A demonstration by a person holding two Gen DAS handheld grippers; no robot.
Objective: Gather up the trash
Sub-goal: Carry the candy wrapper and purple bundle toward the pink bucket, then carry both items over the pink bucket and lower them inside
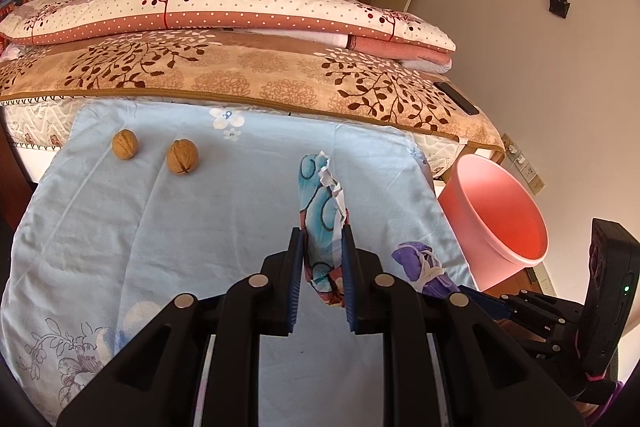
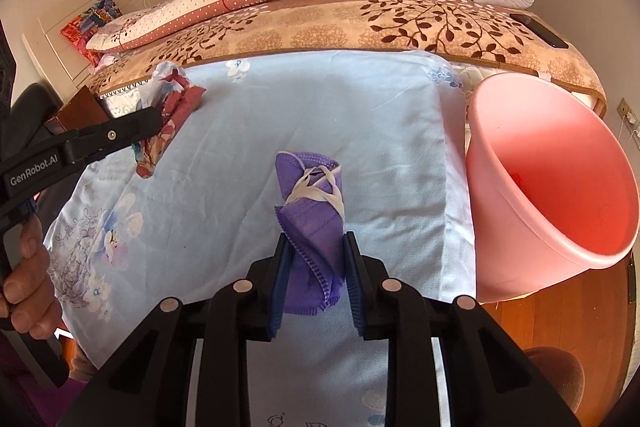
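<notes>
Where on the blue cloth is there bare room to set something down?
The blue cloth is bare between the wrapper in the left gripper and the purple mask in the right gripper. Another patch lies nearer than the two walnuts. It is crowded by the pink bin.

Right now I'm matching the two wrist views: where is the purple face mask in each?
Left wrist: purple face mask lower right, beside the left gripper.
Right wrist: centre, between the right gripper fingers.
Shared landmark: pink bin, right of it in both.
</notes>
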